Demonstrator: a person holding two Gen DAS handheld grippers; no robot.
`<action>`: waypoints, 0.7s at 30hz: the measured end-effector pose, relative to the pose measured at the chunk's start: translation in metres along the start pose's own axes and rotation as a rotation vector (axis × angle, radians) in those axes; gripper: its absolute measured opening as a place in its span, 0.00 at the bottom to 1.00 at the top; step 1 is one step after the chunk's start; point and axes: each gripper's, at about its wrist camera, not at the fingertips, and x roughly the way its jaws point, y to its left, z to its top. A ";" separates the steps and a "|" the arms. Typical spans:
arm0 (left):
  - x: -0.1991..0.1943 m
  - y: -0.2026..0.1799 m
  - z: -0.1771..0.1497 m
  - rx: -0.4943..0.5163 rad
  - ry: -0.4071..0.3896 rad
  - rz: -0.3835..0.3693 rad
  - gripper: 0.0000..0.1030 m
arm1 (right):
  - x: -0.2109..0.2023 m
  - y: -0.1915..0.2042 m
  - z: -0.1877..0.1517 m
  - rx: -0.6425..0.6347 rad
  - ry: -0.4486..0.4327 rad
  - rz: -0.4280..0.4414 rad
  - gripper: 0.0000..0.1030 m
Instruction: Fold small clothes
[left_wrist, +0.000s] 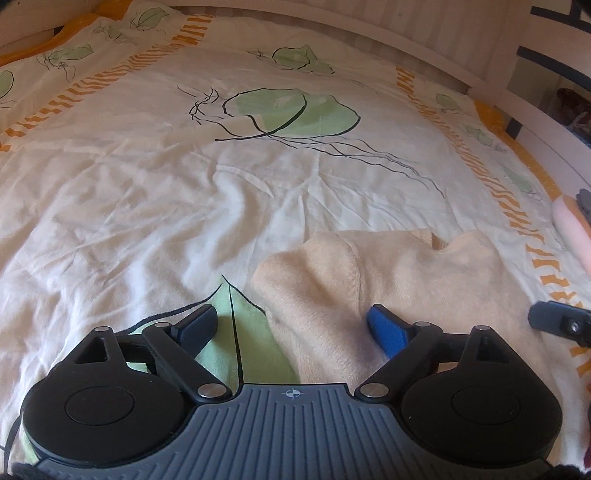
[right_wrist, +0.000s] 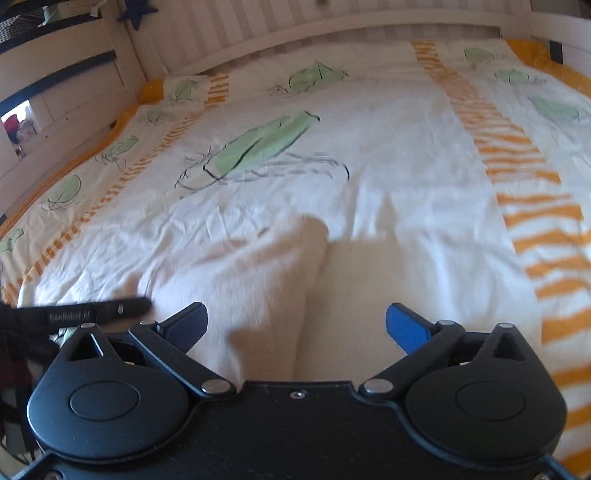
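Cream knit garment (left_wrist: 388, 280) between both wide-open, empty tongs, left (left_wrist: 295, 326) and right (right_wrist: 297, 325).

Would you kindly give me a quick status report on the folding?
Left gripper open, low over cream garment. Right gripper open, nothing held. Garment lies flat on bedspread, unfolded. Nothing in the way.

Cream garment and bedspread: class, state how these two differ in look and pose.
The cream garment is plain peach-cream; the bedspread is white, printed with green leaves and orange stripes. The garment looks fuzzy and thick, the bedspread thin and creased. The garment lies bunched between the open left hand-held gripper fingers; the bedspread lies spread flat. Both are soft fabric.
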 end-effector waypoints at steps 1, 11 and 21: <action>0.001 0.000 0.000 -0.004 -0.001 0.000 0.88 | 0.009 0.002 0.006 -0.009 0.015 -0.005 0.99; 0.011 0.003 0.007 -0.025 -0.011 -0.011 0.89 | 0.088 -0.005 0.028 -0.051 0.113 -0.118 0.99; -0.011 0.005 0.010 -0.061 -0.049 -0.009 0.89 | 0.031 -0.002 0.038 -0.028 -0.018 -0.026 0.99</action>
